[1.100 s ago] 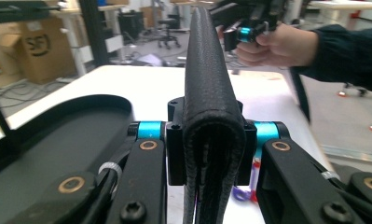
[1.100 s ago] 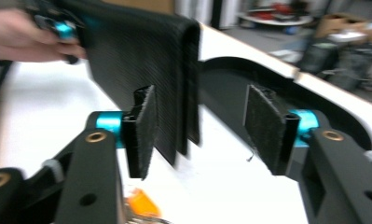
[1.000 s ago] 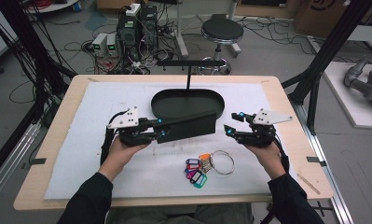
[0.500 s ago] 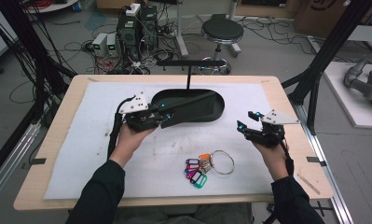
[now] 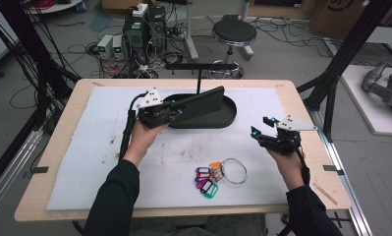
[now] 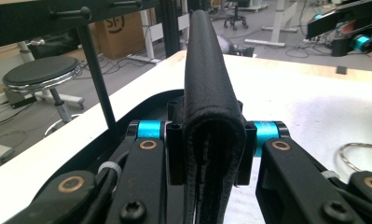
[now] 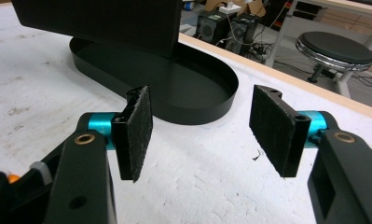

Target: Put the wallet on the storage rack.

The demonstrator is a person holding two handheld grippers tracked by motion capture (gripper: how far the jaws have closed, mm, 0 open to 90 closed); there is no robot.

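A black folded wallet (image 5: 203,101) hangs tilted over the black oval tray (image 5: 230,118), with my left gripper (image 5: 176,112) shut on its near end. In the left gripper view the wallet (image 6: 211,93) stands edge-up between the jaws, above the tray's rim (image 6: 81,154). My right gripper (image 5: 260,129) is open on the white mat to the right of the tray, holding nothing. Its own view shows the gripper (image 7: 202,130) with bare pads (image 7: 139,126), the tray wall (image 7: 207,112) and the wallet (image 7: 104,18) beyond them.
A metal key ring (image 5: 234,170) with several coloured tags (image 5: 207,181) lies on the mat near the front, between my hands. A black T-shaped stand (image 5: 199,69) rises behind the tray. The table ends just right of my right hand.
My left gripper has carried the wallet away from me and up over the tray, tilting it. The right gripper has drifted a little to the right, still open.
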